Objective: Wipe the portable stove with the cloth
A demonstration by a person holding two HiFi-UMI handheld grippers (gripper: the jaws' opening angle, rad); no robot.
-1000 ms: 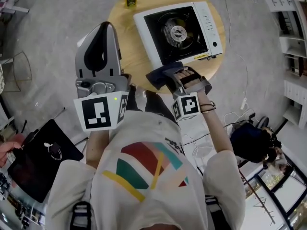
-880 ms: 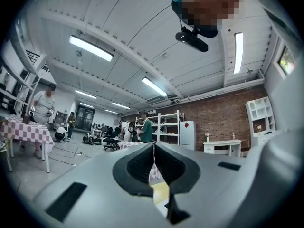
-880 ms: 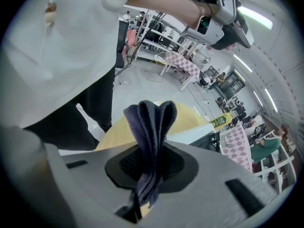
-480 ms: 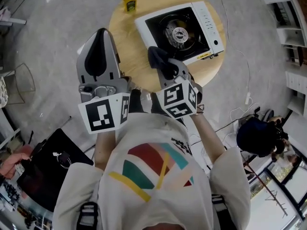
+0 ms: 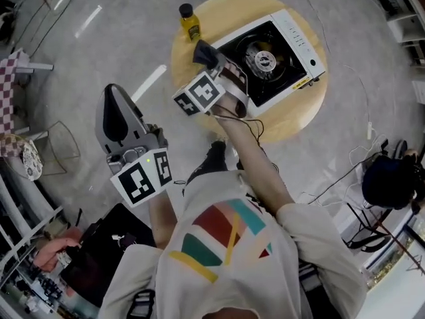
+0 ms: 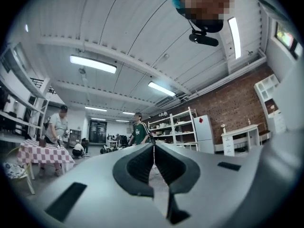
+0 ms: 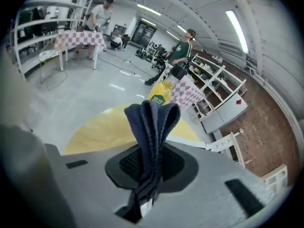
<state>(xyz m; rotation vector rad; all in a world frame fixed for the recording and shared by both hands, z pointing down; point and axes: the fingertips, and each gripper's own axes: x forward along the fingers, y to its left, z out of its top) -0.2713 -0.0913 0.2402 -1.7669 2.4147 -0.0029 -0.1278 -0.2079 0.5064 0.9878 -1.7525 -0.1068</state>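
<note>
Cloth (image 7: 152,122): dark blue, folded, bunched upright | right gripper (image 5: 203,52): jaws clenched on it, over worktop (image 5: 292,117), near stove (image 5: 302,38) | left gripper (image 6: 153,161): jaws closed, empty

My head view looks steeply down from above the person (image 5: 226,244) onto the round table (image 5: 282,121). The right gripper view sits close behind the right gripper (image 7: 151,151), facing low across that same table and the yellow bottle (image 7: 160,93). My left gripper view tilts up toward the ceiling lights (image 6: 93,64).
</note>
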